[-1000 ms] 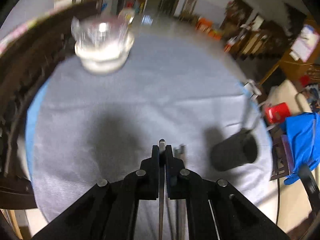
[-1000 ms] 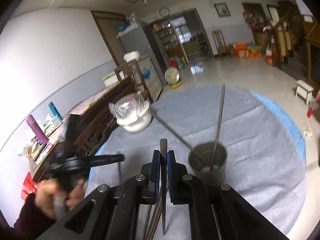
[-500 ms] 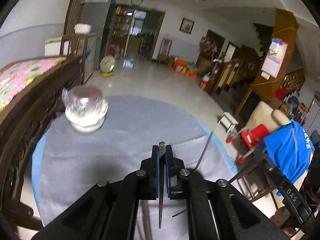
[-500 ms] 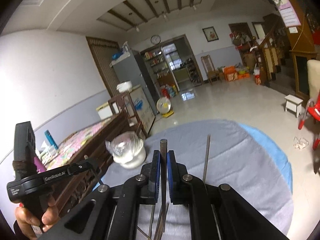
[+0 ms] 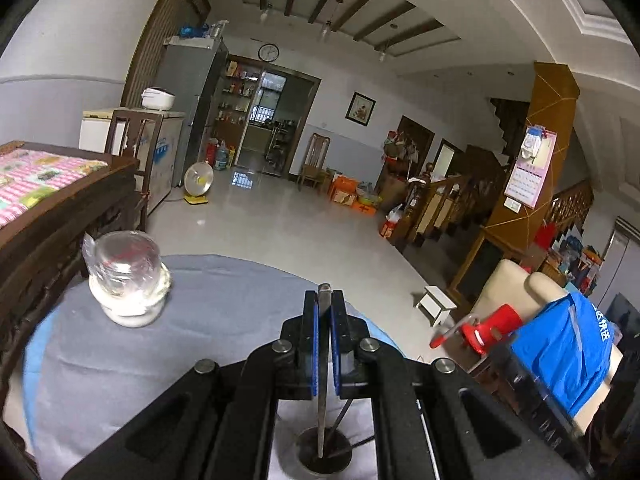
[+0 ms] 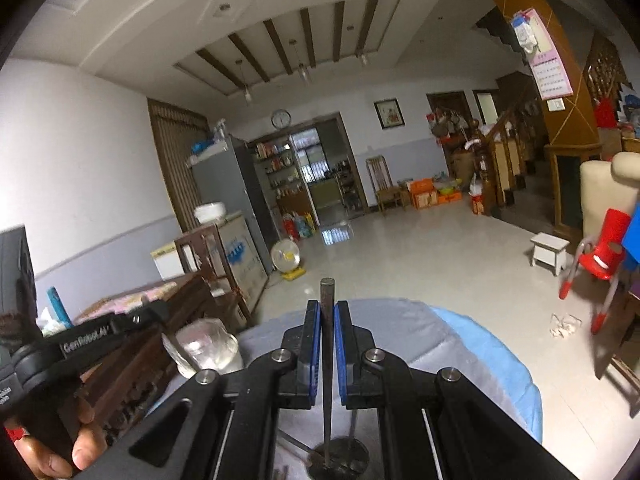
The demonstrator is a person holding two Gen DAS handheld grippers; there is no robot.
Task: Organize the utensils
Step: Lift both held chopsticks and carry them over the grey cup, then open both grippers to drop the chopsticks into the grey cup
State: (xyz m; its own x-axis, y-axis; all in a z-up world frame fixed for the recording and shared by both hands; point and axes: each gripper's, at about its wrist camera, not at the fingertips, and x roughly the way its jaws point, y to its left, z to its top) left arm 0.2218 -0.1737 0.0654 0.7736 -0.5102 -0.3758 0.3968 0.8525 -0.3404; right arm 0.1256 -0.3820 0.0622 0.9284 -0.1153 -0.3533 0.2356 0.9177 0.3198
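Observation:
My left gripper point(image 5: 324, 300) is shut on a thin metal stick point(image 5: 321, 420). The stick hangs down between the fingers, and its lower end is over the mouth of a round metal cup point(image 5: 308, 470) on the grey cloth. Another thin utensil point(image 5: 340, 420) leans in that cup. My right gripper point(image 6: 327, 308) is shut on a darker metal stick point(image 6: 327, 400), which also points down into the metal cup point(image 6: 354, 454). Whether either stick touches the cup's bottom is hidden. A hand point(image 6: 52, 452) holds the left gripper's body at the left of the right wrist view.
A plastic-wrapped jar point(image 5: 126, 284) with white contents stands at the table's far left. The round table point(image 5: 224, 320) carries a grey cloth over a blue one. A dark wooden bench point(image 5: 52, 216) borders its left side. A red chair point(image 5: 492, 324) and a blue garment point(image 5: 568, 352) stand off to the right.
Both grippers have risen and tipped upward, so the room now fills the views. Each has kept its stick. The cup now lies directly below the fingers in both views.

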